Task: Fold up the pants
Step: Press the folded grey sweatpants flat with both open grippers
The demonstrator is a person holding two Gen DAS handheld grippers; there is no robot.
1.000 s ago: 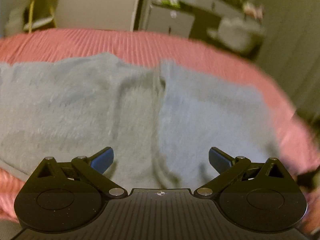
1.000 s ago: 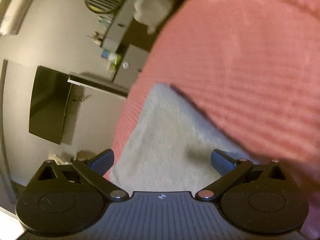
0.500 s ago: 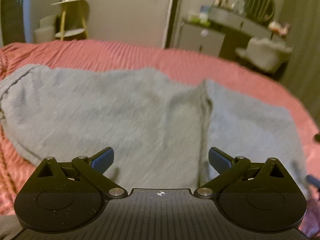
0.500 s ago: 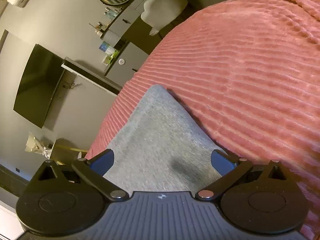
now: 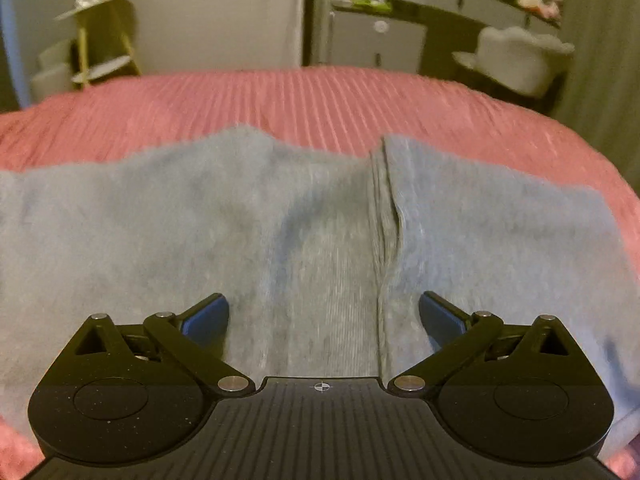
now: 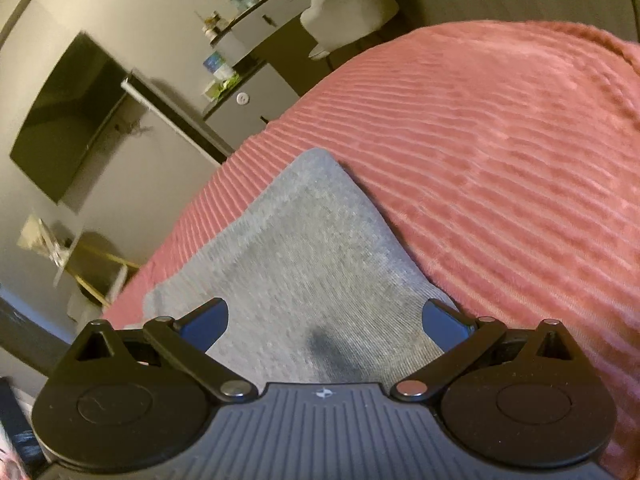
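Left gripper point(image 5: 323, 312) jaws wide open, nothing held, over grey pants point(image 5: 240, 220) lying flat on pink bedspread point(image 5: 320, 100). Right gripper point(image 6: 325, 316) likewise wide open, empty, above pants corner point(image 6: 316, 216).

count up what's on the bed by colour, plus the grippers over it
grey pants: 1
pink bedspread: 1
open black grippers with blue fingers, left gripper and right gripper: 2
total: 4

the right tool point(image 6: 324, 320) hangs with its blue-tipped fingers point(image 6: 206, 318) spread wide over a corner of the grey pants point(image 6: 304, 248), which lie flat on the ribbed pink bedspread point(image 6: 500, 168), gripping nothing.
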